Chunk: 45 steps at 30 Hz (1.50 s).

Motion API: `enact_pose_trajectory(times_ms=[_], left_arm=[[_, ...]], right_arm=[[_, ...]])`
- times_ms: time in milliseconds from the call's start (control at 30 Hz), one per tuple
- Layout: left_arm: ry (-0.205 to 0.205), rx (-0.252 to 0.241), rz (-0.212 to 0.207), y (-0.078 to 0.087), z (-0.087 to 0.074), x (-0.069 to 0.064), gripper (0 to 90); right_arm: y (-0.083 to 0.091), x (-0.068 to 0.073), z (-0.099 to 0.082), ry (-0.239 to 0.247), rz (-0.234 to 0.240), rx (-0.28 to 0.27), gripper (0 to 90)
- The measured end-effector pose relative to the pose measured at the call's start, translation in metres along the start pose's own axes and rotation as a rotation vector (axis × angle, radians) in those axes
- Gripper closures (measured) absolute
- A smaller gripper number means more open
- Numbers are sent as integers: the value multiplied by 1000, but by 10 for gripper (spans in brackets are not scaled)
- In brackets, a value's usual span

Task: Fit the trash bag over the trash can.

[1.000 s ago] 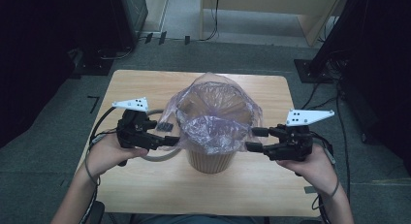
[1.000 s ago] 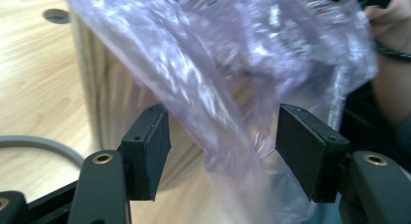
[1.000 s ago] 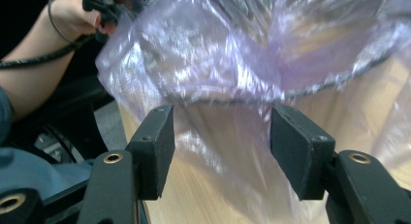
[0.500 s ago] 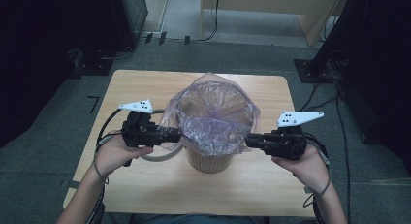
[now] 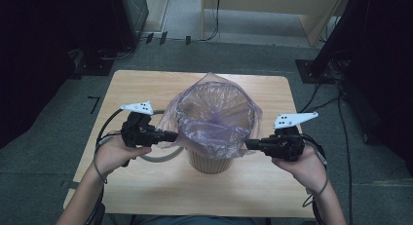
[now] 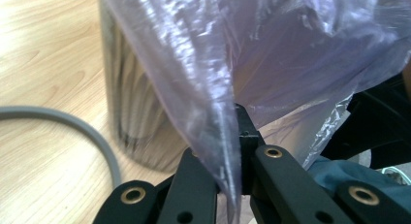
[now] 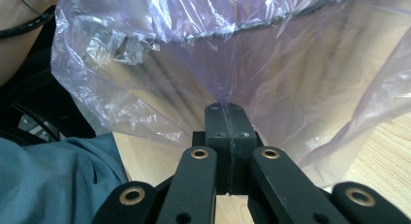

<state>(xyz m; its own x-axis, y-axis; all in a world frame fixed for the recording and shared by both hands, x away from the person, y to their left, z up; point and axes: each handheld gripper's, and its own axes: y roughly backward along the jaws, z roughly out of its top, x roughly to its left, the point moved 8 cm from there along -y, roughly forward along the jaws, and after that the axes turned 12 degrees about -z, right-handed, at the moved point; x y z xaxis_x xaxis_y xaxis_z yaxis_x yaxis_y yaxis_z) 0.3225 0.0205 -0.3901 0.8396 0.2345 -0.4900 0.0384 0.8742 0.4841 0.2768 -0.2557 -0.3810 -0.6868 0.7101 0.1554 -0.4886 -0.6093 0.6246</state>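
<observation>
A round tan bin (image 5: 211, 161) stands at the middle of the wooden table (image 5: 146, 84), lined with a thin purple plastic bag (image 5: 214, 119) whose mouth is spread wide over the rim. My left gripper (image 5: 171, 136) is at the bin's left side, shut on the bag's left edge (image 6: 220, 136). My right gripper (image 5: 249, 144) is at the bin's right side, shut on the bag's right edge (image 7: 228, 95). In the left gripper view the bin's shiny wall (image 6: 131, 107) stands close behind the film.
A grey cable (image 5: 158, 158) loops on the table left of the bin, also the cable (image 6: 72, 127) in the left gripper view. A blue sleeve (image 7: 53, 180) lies low in the right gripper view. Dark stands and cables surround the table on the floor.
Both grippers have pulled outward, away from each other, stretching the bag's mouth wider and lower over the bin's rim.
</observation>
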Motion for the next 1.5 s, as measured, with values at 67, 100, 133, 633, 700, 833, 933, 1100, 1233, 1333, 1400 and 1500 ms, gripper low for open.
enact_pose_trajectory(times_ms=[67,100,133,633,700,833,933,1100,1233,1333,1400,1500], left_arm=[[5,-1,8,0,-1,3,899],[5,-5,11,1,-1,4,899],[1,-9,23,1,0,6,899],[-23,-119,-49,25,14,-6,643],[-44,-128,-48,30,18,-10,615],[-62,-151,-69,39,24,-18,557],[-63,-158,-95,46,29,-26,487],[-87,-165,-75,56,31,-30,412],[-79,-187,-49,66,35,-30,455],[-93,-202,-47,70,42,-35,512],[-100,-184,-17,71,45,-35,551],[-90,-166,52,72,49,-24,567]], right_arm=[[-2,0,-1,1,1,6,900],[-3,0,-1,4,1,7,900],[-3,0,-1,7,0,6,900],[11,-4,4,14,37,-54,727],[15,-5,7,27,27,-78,673],[22,-9,13,33,7,-136,602],[26,-12,16,40,-20,-164,594],[27,-18,19,37,-58,-181,586],[27,-18,22,39,-74,-187,599],[27,-18,24,30,-76,-188,610],[27,-19,27,33,-81,-191,621],[27,-21,34,30,-89,-205,622]])
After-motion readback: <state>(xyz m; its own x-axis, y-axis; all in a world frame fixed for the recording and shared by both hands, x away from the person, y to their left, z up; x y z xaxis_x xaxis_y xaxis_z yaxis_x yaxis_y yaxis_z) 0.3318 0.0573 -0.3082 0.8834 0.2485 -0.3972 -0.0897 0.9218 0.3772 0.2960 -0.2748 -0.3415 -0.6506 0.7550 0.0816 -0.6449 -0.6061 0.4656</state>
